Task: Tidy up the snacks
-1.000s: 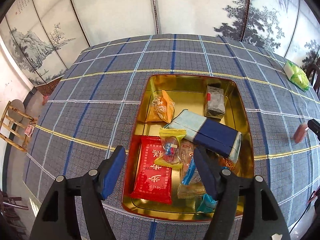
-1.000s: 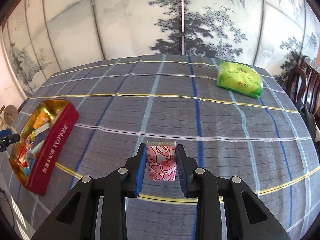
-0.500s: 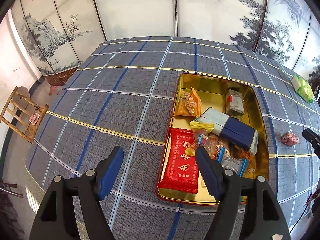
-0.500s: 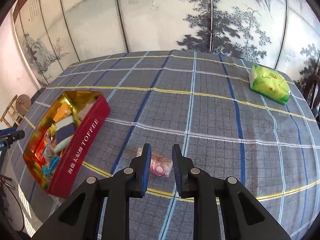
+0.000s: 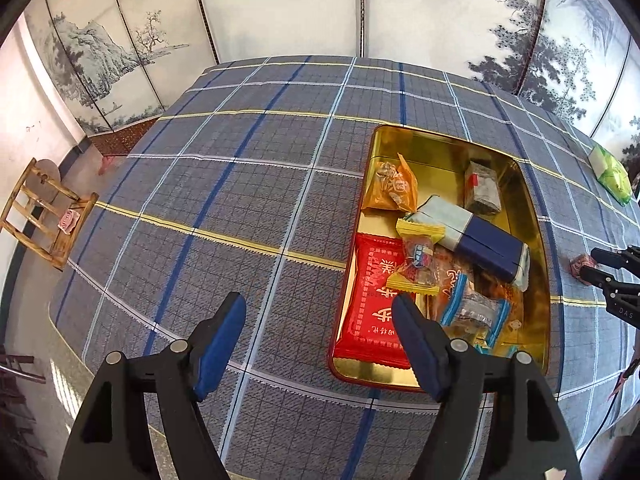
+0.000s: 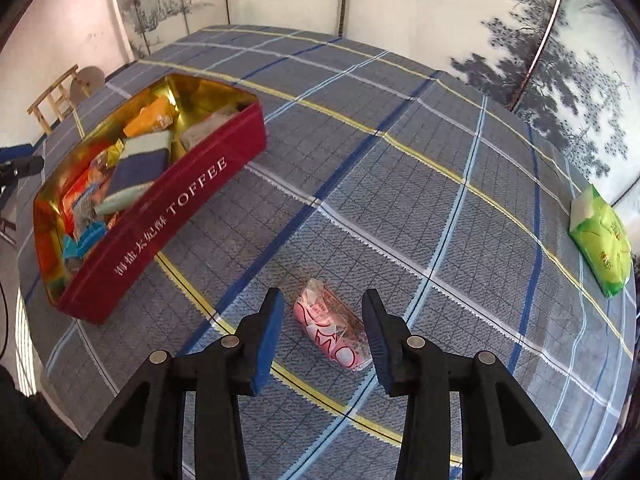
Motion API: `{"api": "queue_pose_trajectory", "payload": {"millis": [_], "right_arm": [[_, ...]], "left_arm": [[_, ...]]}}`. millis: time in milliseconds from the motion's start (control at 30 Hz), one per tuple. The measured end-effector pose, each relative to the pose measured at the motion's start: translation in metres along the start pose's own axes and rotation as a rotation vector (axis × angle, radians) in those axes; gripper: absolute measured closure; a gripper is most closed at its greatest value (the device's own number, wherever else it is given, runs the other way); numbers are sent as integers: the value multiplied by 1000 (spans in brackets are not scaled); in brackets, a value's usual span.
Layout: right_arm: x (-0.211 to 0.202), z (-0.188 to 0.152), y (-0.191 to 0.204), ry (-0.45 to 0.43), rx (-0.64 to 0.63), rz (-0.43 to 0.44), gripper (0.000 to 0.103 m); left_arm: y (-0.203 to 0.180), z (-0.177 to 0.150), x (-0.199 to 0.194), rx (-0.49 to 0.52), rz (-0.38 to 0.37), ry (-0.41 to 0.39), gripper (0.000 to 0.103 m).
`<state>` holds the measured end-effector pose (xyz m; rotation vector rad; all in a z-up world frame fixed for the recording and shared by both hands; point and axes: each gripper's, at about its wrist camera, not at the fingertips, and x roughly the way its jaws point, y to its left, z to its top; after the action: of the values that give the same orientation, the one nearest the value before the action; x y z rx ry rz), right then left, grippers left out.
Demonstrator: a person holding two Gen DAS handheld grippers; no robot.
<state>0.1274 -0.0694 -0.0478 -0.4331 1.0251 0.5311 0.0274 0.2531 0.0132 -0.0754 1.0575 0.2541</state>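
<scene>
The pink snack packet (image 6: 330,330) lies flat on the checked tablecloth (image 6: 400,200), outside the red toffee tin (image 6: 172,216) and well to its right. Its long axis runs diagonally across your right gripper (image 6: 324,336), from upper left toward the right finger, so the pads do not yet square up with its narrow sides. That gripper's jaws are opening around it, and the packet sits between them on the cloth, loose, with its lower end just beside the right pad. Your left gripper (image 5: 320,340) hangs open over the cloth at the tin's near left corner, holding nothing. The right hand is plainly the nearer one; roll it to match the packet before closing.
</scene>
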Motion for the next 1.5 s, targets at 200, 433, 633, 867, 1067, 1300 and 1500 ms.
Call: {"api": "queue_pose_trajectory", "payload": {"millis": [200,433,633,867,1067,1300,1500], "right_arm": [[6,-8,5,14,5,-3,64],[12,-14,14,12,61,-42,77],[4,-16,20,-37,161,-36,78],[-18,-1,39,-123,209,7,78],[-36,25,74,-187,155,75,78],[-24,52,121,-181,95,167,78],[-2,66,155,-149,63,200,78]], "left_arm": [[1,-2,4,-10,1,16,30],[-1,-3,2,-6,-11,12,30],[-3,-8,0,-13,-18,8,29],[2,-13,0,-29,-25,15,29],[10,-19,3,-53,-19,28,29],[21,-23,2,-75,4,29,29],[26,-25,-1,-83,24,24,29]]}}
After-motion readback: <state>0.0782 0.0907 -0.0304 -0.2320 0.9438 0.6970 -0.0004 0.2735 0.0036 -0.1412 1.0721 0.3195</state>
